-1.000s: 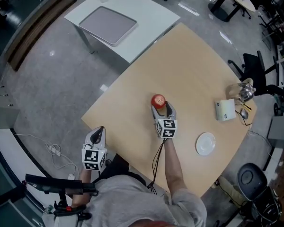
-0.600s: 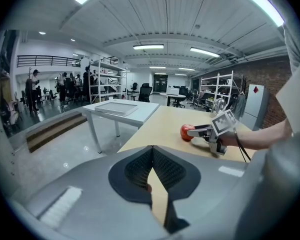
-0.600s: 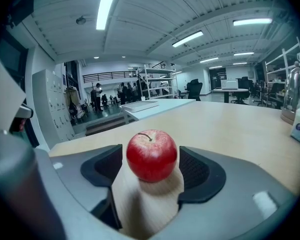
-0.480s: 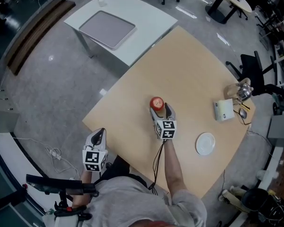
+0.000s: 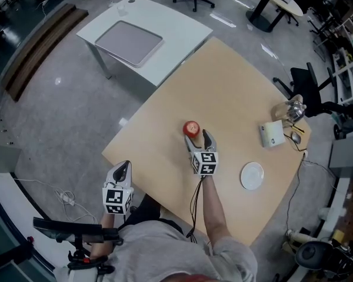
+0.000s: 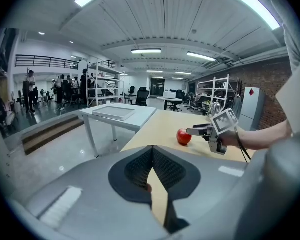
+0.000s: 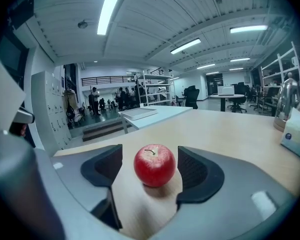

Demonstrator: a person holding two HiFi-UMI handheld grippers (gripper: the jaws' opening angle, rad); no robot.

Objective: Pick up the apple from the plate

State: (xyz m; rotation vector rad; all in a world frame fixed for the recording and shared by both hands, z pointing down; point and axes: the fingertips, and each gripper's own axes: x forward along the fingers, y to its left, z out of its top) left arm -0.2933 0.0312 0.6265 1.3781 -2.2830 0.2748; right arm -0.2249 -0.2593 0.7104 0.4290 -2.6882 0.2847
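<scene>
Plainly, the red apple (image 7: 154,165) sits on the bare wooden worktop (image 5: 235,93), stem up, not on the white plate (image 5: 252,175), which lies empty and well apart from it, nearer the person's right side. The right gripper (image 5: 198,138) is low over the worktop with its jaws spread; in the right gripper view the apple stands between the two dark pads, with a narrow gap showing on each side, so neither pad presses on it. The left gripper (image 5: 121,165) is held off the worktop's near-left edge, over the grey floor, and its jaws are pressed together at the tips with nothing between them. Toward the far right corner of the worktop stand a white box (image 5: 272,134) and a glass jug (image 5: 289,110).
</scene>
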